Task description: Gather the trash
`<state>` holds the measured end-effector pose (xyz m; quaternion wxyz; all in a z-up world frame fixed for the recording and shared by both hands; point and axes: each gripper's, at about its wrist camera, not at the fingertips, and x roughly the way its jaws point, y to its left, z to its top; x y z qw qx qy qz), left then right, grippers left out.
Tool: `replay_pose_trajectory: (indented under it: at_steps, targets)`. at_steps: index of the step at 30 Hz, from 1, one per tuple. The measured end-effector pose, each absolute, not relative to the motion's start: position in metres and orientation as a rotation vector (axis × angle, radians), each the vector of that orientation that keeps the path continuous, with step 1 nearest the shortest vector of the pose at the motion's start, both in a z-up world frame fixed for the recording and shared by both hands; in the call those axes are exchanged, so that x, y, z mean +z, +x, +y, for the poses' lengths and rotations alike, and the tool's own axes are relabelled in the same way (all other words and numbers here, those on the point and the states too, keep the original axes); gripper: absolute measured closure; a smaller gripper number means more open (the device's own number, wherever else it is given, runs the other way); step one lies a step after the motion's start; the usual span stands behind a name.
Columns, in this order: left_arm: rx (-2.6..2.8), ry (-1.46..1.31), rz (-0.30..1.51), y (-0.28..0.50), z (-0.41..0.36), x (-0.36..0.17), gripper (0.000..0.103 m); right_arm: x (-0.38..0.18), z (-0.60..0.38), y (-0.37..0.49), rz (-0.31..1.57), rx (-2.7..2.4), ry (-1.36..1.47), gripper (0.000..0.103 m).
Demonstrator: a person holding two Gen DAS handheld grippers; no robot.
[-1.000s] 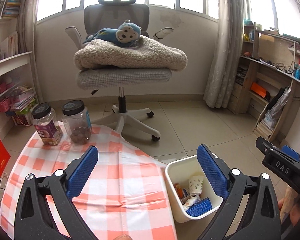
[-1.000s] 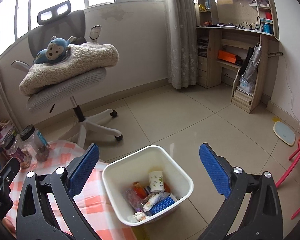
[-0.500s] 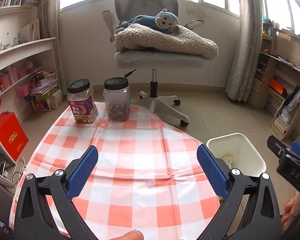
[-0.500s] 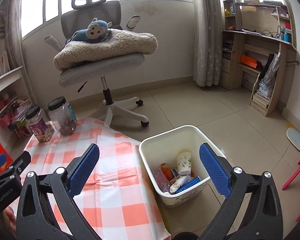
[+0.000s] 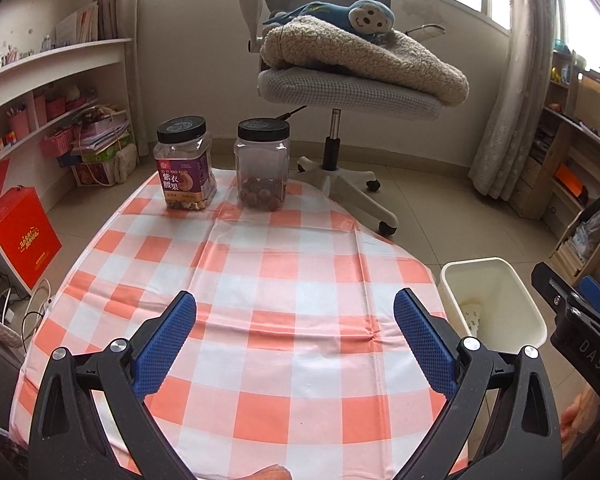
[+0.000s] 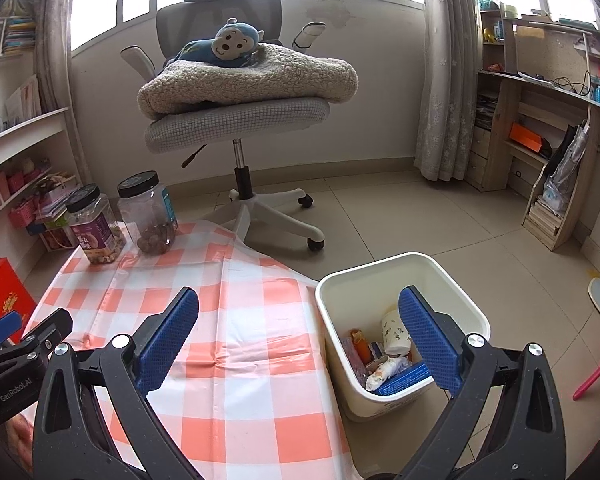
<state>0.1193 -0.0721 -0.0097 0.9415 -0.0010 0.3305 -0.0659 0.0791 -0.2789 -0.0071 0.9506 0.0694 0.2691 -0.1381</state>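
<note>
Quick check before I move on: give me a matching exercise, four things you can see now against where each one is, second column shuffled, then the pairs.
Things:
1. paper cup
2. labelled jar
3. monkey toy
4. red box

Places:
A. on the floor left of the table
B. on the blanket on the chair
C. inside the white bin
D. at the far edge of the checked tablecloth, left of the other jar

Pairs: 1-C, 2-D, 3-B, 4-A
</note>
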Motion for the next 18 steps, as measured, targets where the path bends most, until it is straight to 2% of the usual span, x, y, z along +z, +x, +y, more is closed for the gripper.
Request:
replay_pose_trajectory:
  at_steps: [18]
  targets:
    - [-0.106,-0.010,0.683,0.1220,-0.0667,-0.0117,0.007,-0.0102,-0.2708,0.0806,0.553,-0.262,0.102,0.007]
